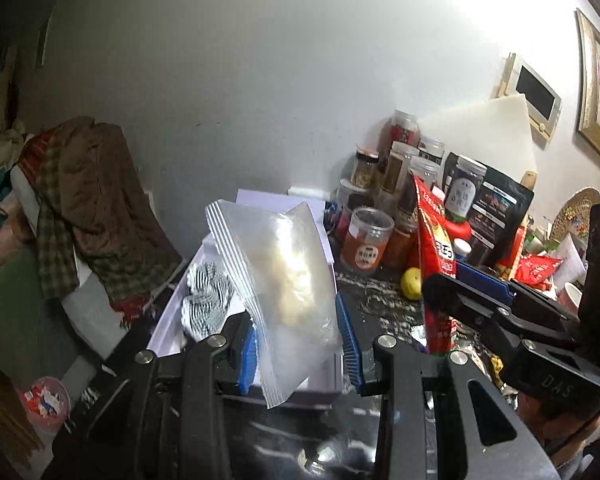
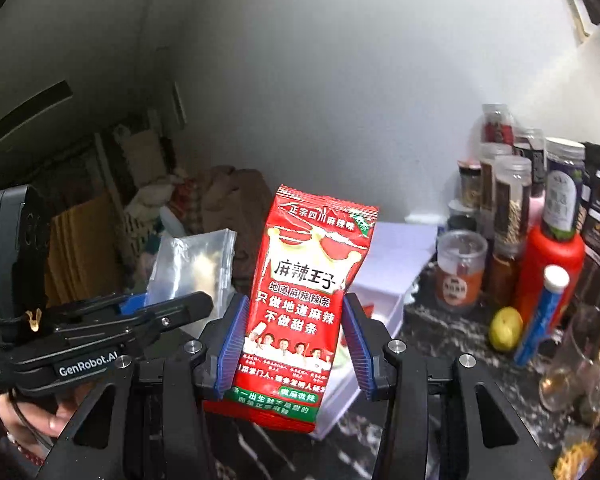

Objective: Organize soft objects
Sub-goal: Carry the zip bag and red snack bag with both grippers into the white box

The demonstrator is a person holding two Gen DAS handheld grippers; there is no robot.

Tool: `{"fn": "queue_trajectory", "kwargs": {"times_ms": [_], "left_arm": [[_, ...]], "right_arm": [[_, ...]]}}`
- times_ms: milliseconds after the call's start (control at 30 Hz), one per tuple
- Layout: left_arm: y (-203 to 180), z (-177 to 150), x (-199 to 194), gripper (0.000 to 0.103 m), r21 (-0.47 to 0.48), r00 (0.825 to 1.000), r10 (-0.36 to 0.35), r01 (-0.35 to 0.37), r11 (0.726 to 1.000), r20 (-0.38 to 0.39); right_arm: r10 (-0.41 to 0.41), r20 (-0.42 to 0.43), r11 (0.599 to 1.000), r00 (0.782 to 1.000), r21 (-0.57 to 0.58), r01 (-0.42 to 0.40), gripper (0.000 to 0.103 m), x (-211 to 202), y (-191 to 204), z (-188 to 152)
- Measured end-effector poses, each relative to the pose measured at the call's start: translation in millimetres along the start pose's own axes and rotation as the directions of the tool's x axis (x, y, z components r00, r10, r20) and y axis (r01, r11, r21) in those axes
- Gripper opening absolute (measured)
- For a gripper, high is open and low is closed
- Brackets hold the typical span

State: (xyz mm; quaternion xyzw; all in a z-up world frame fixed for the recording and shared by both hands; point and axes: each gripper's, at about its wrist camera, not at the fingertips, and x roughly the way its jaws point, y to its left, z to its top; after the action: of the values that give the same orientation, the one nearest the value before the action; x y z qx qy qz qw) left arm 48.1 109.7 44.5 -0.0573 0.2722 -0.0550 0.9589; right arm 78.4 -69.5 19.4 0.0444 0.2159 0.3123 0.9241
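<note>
My left gripper (image 1: 300, 344) is shut on a clear plastic bag (image 1: 284, 276) with a pale soft lump inside, held upright above a white box (image 1: 168, 320). A black-and-white striped cloth (image 1: 208, 300) lies in that box. My right gripper (image 2: 296, 344) is shut on a red snack packet (image 2: 304, 300) with Chinese writing, held upright above the dark marbled counter (image 2: 440, 332). The right gripper shows in the left wrist view (image 1: 452, 280) to the right, with the red packet (image 1: 434, 236). The left gripper (image 2: 172, 304) and the clear bag (image 2: 192, 268) show at left in the right wrist view.
Jars, bottles and dark pouches (image 1: 412, 184) crowd the counter's back right by the wall. A yellow-green fruit (image 2: 506, 328) and a clear glass (image 2: 576, 360) stand at right. A chair draped with brown and plaid clothes (image 1: 88, 196) is at left. A pink tub (image 1: 46, 400) sits low at left.
</note>
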Motion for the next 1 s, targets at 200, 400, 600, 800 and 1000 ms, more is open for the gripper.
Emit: {"fn": "queue_trajectory", "kwargs": {"times_ms": [200,400,600,800,1000], "left_arm": [[8,17,22,0.035,0.019,1.000,0.007,-0.007,1.000,0.010],[24,34,45,0.035,0.029,0.999,0.038,-0.038,0.999,0.010],[34,42,75,0.035,0.014,0.998,0.050,-0.050,0.999,-0.023],[36,39,105,0.035,0.008,0.995,0.068,-0.068,0.998,-0.071],[44,26,141,0.035,0.003,0.984,0.092,-0.092,0.996,-0.153]], "right_arm": [[0.007,0.016,1.000,1.000,0.003,-0.007,0.047,26,-6,14],[0.002,0.032,1.000,1.000,-0.021,-0.002,0.047,51,-15,30],[0.019,0.032,0.999,0.999,-0.033,-0.018,0.047,77,-26,40],[0.040,0.013,0.997,0.999,-0.061,-0.039,0.047,104,-36,41],[0.056,-0.041,0.996,0.998,-0.070,-0.059,0.047,125,-42,31]]}}
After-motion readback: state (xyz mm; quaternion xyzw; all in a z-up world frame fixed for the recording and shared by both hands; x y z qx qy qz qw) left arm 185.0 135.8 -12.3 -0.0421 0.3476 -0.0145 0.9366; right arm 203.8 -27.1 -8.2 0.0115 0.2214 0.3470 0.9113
